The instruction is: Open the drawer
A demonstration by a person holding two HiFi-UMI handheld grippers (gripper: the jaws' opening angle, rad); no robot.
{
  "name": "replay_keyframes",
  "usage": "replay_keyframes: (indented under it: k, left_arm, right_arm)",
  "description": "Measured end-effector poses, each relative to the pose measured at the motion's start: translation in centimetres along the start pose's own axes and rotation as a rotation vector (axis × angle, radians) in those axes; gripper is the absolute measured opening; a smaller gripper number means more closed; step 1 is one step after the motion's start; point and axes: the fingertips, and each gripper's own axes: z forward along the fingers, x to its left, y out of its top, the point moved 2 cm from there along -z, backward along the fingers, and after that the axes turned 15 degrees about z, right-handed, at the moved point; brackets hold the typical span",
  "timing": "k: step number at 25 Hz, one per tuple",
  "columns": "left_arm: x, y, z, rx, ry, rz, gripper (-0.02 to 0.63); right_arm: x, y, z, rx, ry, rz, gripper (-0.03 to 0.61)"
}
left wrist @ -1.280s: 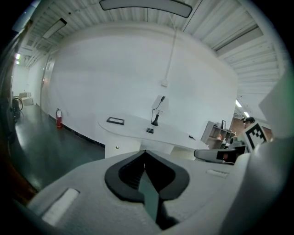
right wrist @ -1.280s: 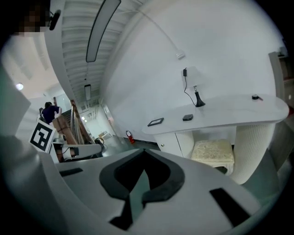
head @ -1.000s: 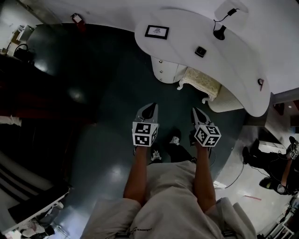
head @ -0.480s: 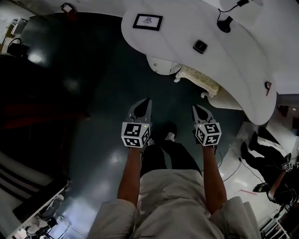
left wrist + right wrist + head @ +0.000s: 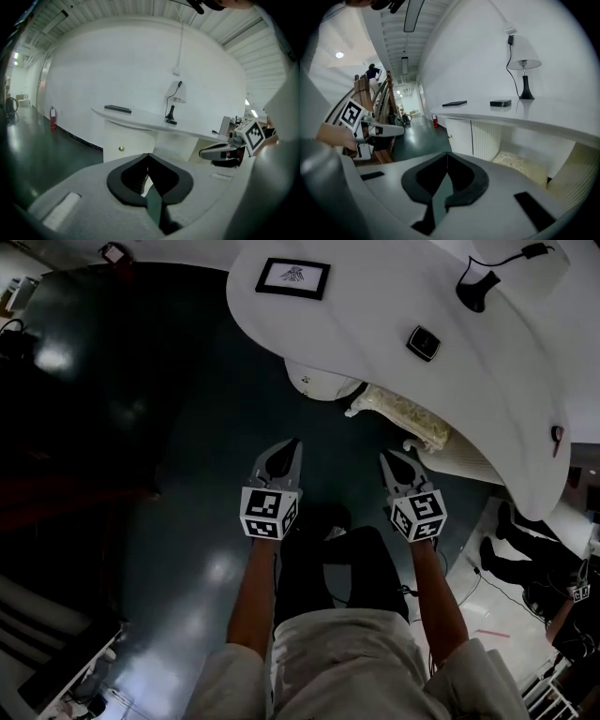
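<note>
The white cabinet front with a small round knob (image 5: 312, 381), taken to be the drawer, is tucked under the curved white worktop (image 5: 375, 334). It is seen at about one o'clock from the left gripper (image 5: 295, 442) and eleven o'clock from the right gripper (image 5: 384, 456), well apart from both. The fingers of each gripper are clenched with nothing between them; unless they are released before the knob is reached, it may only be bumped or slipped off, being small.
</note>
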Motion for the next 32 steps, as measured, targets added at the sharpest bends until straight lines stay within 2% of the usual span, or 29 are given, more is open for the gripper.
replay_keyframes:
  k: [4, 9, 12, 17, 22, 24, 27, 32]
  left_arm:
    - [3.3, -5.9, 5.2, 0.0, 0.031, 0.014, 0.009]
    - [5.4, -12.0, 10.8, -0.023, 0.035, 0.04, 0.009]
    - [6.1, -15.0, 14.0, -0.054, 0.04, 0.072, 0.009]
    - [8.6, -19.6, 19.2, -0.145, 0.084, 0.093, 0.009]
    - [9.1, -23.5, 22.6, -0.158, 0.07, 0.172, 0.009]
    - [8.6, -24.9, 23.4, -0.148, 0.065, 0.184, 0.009]
    - [9.0, -26.1, 24.8, -0.124, 0.086, 0.165, 0.009]
    - [8.3, -25.6, 26.7, -0.104, 0.052, 0.162, 0.009]
  right_arm:
    - [-2.5, -1.8, 6.4, -0.097, -0.017, 0.038, 0.015]
    - [-4.6, -4.8, 13.4, -0.126, 0.014, -0.051, 0.015]
    - [-6.3, -6.3, 16.5, -0.169, 0.018, -0.076, 0.015]
    - [-9.4, -9.5, 21.7, -0.234, 0.01, -0.041, 0.015]
    - [-8.7, -11.5, 24.9, -0.273, 0.06, -0.117, 0.015]
    - [-7.9, -12.3, 25.1, -0.281, 0.103, -0.078, 0.015]
    - [-7.0, -12.3, 26.2, -0.306, 0.15, 0.045, 0.015]
    - [-5.7, -9.9, 27.4, -0.302, 0.121, 0.128, 0.015]
